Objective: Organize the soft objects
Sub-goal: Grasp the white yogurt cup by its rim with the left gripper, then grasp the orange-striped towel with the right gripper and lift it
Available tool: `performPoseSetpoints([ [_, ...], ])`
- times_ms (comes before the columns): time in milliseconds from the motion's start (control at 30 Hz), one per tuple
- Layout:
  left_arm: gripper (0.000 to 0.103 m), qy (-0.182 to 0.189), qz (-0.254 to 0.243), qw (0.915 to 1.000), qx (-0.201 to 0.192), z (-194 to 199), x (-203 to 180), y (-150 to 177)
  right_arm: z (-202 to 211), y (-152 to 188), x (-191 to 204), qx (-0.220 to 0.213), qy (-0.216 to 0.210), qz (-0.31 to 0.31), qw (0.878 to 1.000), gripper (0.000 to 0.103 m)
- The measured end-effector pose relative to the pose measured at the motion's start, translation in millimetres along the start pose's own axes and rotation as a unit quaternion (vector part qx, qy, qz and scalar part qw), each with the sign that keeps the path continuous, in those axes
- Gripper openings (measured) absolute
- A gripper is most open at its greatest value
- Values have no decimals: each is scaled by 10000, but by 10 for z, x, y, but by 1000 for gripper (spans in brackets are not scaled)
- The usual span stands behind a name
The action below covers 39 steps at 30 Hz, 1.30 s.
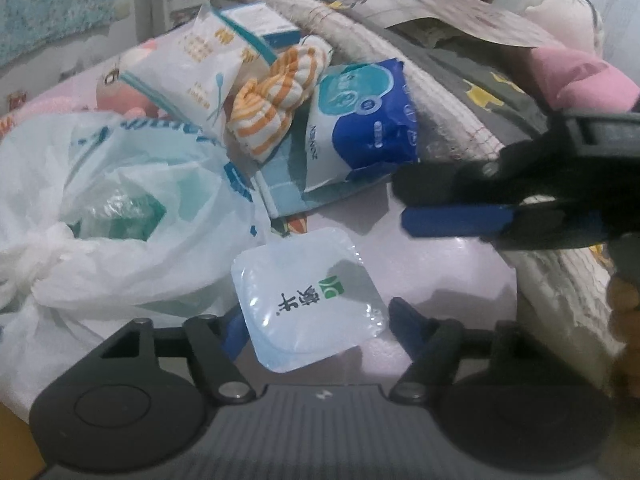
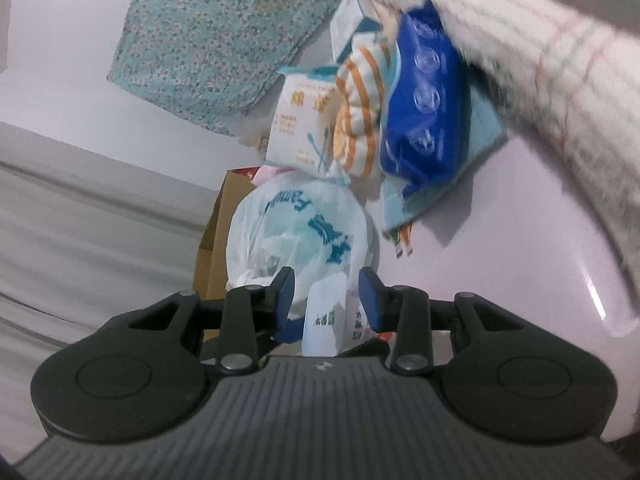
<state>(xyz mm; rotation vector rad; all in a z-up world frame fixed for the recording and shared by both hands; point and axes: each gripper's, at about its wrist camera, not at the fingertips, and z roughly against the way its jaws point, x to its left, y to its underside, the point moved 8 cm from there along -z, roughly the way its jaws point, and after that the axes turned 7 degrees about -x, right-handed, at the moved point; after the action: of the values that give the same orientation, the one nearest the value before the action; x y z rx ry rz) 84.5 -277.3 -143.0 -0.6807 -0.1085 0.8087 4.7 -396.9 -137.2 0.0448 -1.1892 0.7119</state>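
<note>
A white square yogurt cup [image 1: 304, 300] with a green logo on its lid stands on the pink sheet [image 1: 448, 276]. My left gripper [image 1: 318, 326] is open around it, and the right fingertip [image 1: 402, 318] stands clear of the lid's rim. In the right wrist view the same cup [image 2: 324, 316] shows beyond my right gripper [image 2: 326, 294], which is open with nothing in its jaws. That right gripper [image 1: 400, 206] hovers right of and above the cup. Behind lie an orange-striped cloth [image 1: 272, 100], a blue wipes pack [image 1: 360, 116] and a white swab pack [image 1: 188, 68].
A knotted white plastic bag [image 1: 120, 208] sits left of the cup. A pale quilt [image 1: 420, 64] and pink clothes [image 1: 576, 76] pile up behind and to the right. A cardboard box [image 2: 216, 240] stands off the bed's edge, below a floral pillow [image 2: 208, 40]. A hand [image 1: 624, 312] shows at far right.
</note>
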Motion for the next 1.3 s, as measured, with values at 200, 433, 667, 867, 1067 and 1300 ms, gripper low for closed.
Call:
performPoseSetpoints([
  [200,67,5,131,9999,-51,-22,53,14,69,-130,44,-148,171,302,9993,39],
  [433,66,39,113,9999,-72,54,49,84,76,-215,54,-218,313,361,9986,39],
  [667,66,163,154,9997,-137,128,75,177,-46,-329,164,-209,403,429,9980,39],
  [867,66,242,223,9992,-213,133,99,182,-265,-763,353,-396,491,393,9972,42],
  [1067,66,330,255,9988,-265,153,112,183,-665,-956,200,-131,1141,10,9934,44],
  [1300,66,436,343,9979,-320,194,128,187,-958,-1100,101,-100,1987,-71,9800,44],
])
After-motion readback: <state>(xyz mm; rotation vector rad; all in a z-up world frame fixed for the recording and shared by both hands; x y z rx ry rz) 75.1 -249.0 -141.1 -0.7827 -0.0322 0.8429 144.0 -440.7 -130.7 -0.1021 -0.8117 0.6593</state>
